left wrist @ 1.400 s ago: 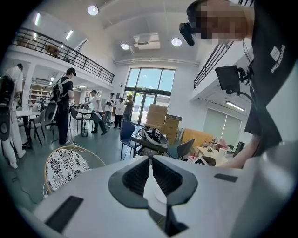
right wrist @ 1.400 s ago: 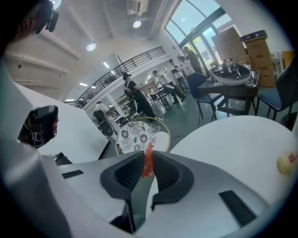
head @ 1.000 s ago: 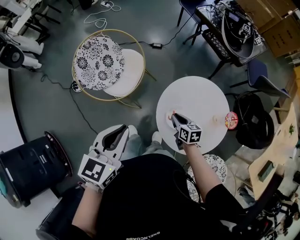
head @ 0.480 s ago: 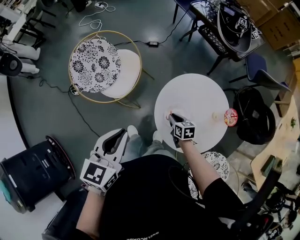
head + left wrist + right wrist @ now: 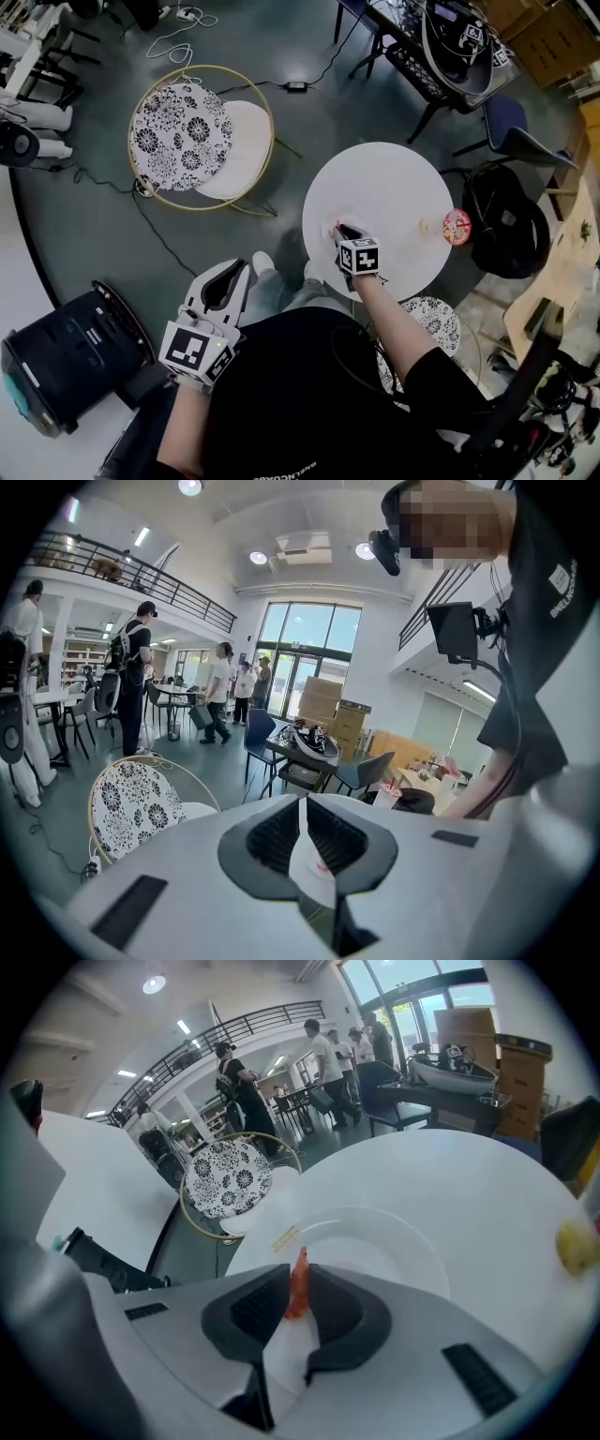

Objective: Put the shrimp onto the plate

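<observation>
the right gripper (image 5: 339, 229) is over the near left part of the round white tabletop (image 5: 398, 192), its jaws drawn in narrow and clamped on the shrimp (image 5: 297, 1290). the shrimp is orange-red and stands on end between the pads, its thin tip poking out past them. in the right gripper view the white plate (image 5: 394, 1241) lies just beyond the shrimp. the plate sits flat on the tabletop, near the edge closest to the person. whether the shrimp touches the plate cannot be told. a small yellow mark (image 5: 285, 1237) shows just beside the plate's left rim.

farther right on the tabletop, well apart from the plate, lies a small pale yellow thing (image 5: 574, 1245). a round red-topped thing (image 5: 457, 227) is at the tabletop's right rim.

the left gripper (image 5: 230, 277) is held low at the person's left side, off the tabletop and over the floor (image 5: 103, 234). its jaws are together at the tips with nothing between them.

a gold-framed round chair (image 5: 258, 155) with a black-and-white flowered cushion (image 5: 178, 131) stands to the left of the tabletop, well apart from it. a flowered stool (image 5: 427, 321) sits just under the person's right arm. a black bin (image 5: 56, 361) is at the lower left, and a black seat (image 5: 511, 230) is close by the tabletop's right side. cables (image 5: 112, 173) trail over the floor. people (image 5: 328, 1054) stand among tables in the background.
</observation>
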A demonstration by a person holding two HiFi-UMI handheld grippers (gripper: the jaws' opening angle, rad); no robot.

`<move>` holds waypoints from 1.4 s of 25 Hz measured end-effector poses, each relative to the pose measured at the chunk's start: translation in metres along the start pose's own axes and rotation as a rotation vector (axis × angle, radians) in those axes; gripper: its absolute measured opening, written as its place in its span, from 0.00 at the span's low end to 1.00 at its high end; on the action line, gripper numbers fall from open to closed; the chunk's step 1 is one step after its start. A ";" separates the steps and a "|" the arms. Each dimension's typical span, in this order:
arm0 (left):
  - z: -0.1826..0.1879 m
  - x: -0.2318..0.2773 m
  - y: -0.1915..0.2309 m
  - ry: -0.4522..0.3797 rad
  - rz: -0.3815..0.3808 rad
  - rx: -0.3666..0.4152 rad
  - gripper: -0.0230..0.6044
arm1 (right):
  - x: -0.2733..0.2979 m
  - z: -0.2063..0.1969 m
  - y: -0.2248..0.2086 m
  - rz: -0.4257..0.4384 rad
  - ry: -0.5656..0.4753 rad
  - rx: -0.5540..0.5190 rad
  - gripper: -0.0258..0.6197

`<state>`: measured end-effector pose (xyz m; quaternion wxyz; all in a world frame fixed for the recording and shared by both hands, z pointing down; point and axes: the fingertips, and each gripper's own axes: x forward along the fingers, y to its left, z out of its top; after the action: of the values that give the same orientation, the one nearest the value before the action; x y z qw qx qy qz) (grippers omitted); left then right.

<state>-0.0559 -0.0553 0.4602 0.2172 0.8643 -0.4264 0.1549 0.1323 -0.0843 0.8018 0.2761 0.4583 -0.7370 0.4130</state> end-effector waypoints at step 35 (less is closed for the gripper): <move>0.006 0.010 0.002 -0.022 -0.045 -0.005 0.05 | -0.034 0.037 0.008 0.015 -0.080 0.012 0.25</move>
<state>-0.0511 -0.0660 0.4602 0.2182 0.8746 -0.4098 0.1394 0.1384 -0.0985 0.7536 0.2408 0.4706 -0.7484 0.4007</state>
